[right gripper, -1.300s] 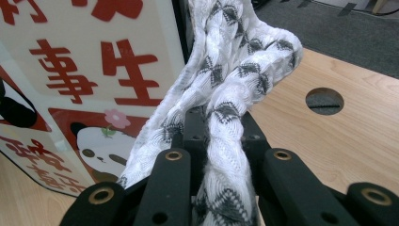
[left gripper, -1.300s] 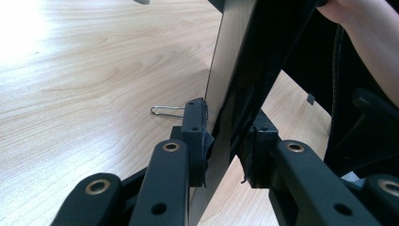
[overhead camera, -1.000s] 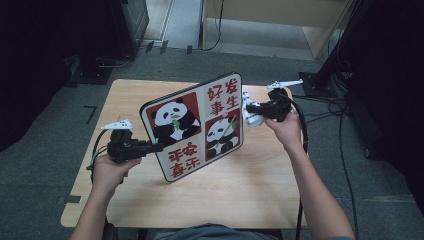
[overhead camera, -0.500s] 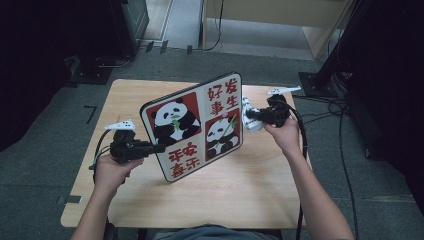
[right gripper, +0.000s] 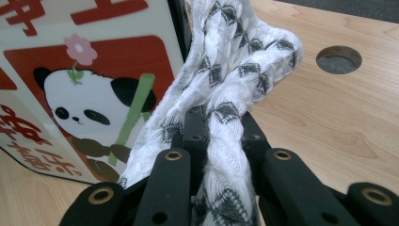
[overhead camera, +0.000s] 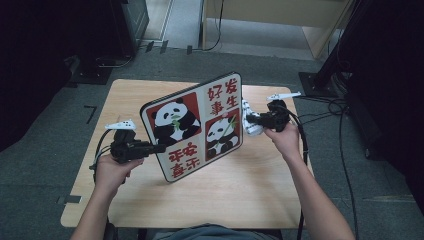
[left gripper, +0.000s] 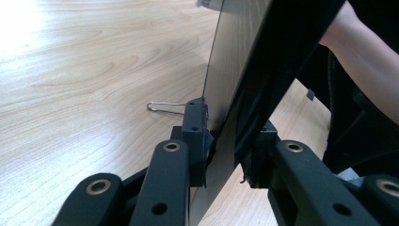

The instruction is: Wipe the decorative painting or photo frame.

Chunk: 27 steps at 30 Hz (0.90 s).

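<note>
**Panda board held upright, cloth at its edge**

Nearest to the person, the left hand-held gripper [overhead camera: 159,148] has its jaws clamped on the lower left edge of the panda board [overhead camera: 195,125], which stands tilted above the wooden worktop [overhead camera: 250,185]. Farther away, the right hand-held gripper [overhead camera: 250,120] is closed on a white patterned cloth [right gripper: 226,94], and this cloth touches the right edge of the board. Behind the board a metal clip [left gripper: 164,107] lies on the worktop.

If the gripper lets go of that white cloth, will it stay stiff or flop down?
Probably flop. The cloth bunches and folds where the right gripper pinches it, so it looks soft and light. Its open knit likely grips rather than slips. Beside it, the panda board stays flat, clamped at one edge by the left gripper.
</note>
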Each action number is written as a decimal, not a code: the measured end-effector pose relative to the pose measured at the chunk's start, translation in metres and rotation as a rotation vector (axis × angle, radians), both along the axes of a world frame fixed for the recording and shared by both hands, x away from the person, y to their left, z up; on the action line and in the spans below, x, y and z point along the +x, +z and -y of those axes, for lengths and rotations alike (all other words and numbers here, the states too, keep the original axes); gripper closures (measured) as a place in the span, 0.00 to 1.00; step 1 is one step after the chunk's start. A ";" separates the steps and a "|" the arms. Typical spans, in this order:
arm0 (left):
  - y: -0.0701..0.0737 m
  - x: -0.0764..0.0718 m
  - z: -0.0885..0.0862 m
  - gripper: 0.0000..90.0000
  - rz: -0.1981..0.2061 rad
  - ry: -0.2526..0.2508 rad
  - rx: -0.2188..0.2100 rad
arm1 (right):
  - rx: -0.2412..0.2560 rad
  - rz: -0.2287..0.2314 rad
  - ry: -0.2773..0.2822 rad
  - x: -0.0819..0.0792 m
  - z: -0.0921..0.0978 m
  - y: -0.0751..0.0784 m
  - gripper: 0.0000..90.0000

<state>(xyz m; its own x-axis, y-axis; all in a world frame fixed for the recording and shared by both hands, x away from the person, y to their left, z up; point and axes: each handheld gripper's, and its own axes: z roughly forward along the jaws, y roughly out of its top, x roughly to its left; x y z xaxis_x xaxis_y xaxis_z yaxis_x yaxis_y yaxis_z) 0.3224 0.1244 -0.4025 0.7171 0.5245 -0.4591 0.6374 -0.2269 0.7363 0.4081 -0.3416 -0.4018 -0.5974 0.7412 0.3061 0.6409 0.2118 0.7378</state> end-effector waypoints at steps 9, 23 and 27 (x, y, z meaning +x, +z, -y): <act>-0.001 0.000 0.000 0.84 -0.001 0.002 -0.005 | -0.043 -0.023 -0.011 -0.003 -0.001 -0.015 0.88; -0.001 0.000 0.000 0.84 -0.007 -0.006 -0.009 | -0.021 -0.083 -0.061 -0.009 0.003 -0.047 0.88; -0.001 -0.001 0.000 0.84 -0.004 -0.009 -0.006 | -0.022 -0.069 -0.068 -0.012 0.002 -0.054 0.88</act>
<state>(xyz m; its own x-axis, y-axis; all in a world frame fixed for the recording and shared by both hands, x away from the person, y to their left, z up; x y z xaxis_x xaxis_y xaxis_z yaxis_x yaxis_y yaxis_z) 0.3218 0.1246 -0.4030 0.7197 0.5150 -0.4656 0.6386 -0.2280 0.7350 0.3961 -0.3437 -0.4562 -0.5237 0.7864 0.3275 0.7034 0.1822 0.6871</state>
